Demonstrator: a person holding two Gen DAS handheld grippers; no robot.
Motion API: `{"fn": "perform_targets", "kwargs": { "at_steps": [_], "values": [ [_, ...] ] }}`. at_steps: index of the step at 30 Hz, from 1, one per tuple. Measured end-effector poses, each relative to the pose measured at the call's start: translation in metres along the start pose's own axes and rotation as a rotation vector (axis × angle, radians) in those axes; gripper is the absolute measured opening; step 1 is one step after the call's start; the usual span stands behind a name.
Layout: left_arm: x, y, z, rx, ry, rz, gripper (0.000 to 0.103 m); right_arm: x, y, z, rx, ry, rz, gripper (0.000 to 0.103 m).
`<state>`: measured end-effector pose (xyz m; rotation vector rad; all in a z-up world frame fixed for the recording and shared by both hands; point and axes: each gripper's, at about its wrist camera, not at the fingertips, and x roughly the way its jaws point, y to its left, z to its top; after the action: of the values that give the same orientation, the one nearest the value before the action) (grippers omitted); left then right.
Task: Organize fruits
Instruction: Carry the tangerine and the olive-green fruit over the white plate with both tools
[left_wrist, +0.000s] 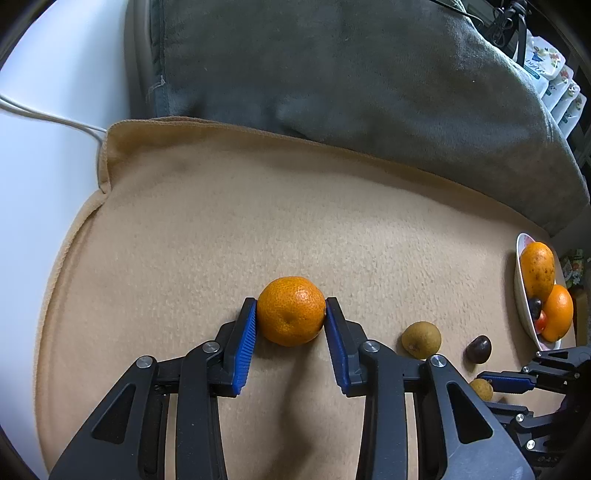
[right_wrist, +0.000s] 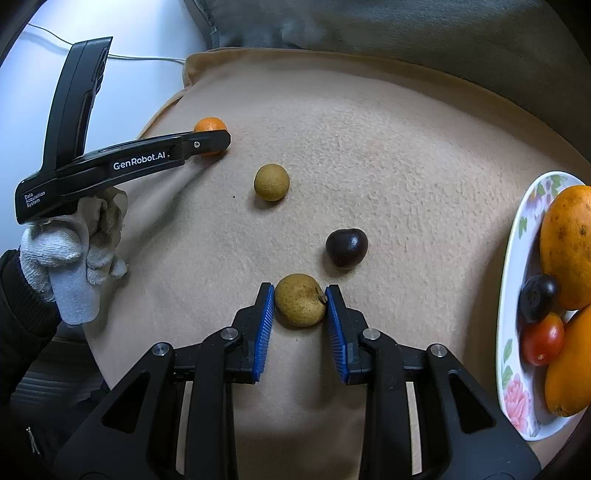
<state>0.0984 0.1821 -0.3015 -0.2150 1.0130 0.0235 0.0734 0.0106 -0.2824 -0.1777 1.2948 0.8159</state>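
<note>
The round orange tangerine (left_wrist: 291, 316) is pinched on the tan blanket (left_wrist: 221, 221) by the left gripper (left_wrist: 290, 314); a brownish-yellow longan (right_wrist: 300, 300) is clasped by the right gripper (right_wrist: 300, 301). Several fruits are already held in the floral white plate (right_wrist: 517, 369); two remain loose.

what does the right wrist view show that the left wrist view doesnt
Only the right wrist view shows the gloved left hand holding the left tool's body, and the plate's floral rim.

Only the left wrist view shows the white packages at the far right, and the left tool shut on the orange seen close up.

Both show the tan blanket, the grey cushion, the white cable, the plate with mango, cherry tomato and dark fruit, the loose dark fruit, both brownish fruits, one in the right tool.
</note>
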Motion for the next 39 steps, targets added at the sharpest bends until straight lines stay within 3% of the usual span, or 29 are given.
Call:
{"fn": "perform_targets", "kwargs": {
  "at_steps": [14, 39],
  "values": [
    [-0.012, 0.001, -0.005, -0.001, -0.025, 0.004, 0.034, -0.008, 0.005, 0.002, -0.019, -0.016, 0.000, 0.030],
    [-0.056, -0.037, -0.006, 0.047, -0.066, -0.028, 0.034, -0.070, -0.013, -0.011, 0.015, -0.120, -0.008, 0.030]
  ]
}}
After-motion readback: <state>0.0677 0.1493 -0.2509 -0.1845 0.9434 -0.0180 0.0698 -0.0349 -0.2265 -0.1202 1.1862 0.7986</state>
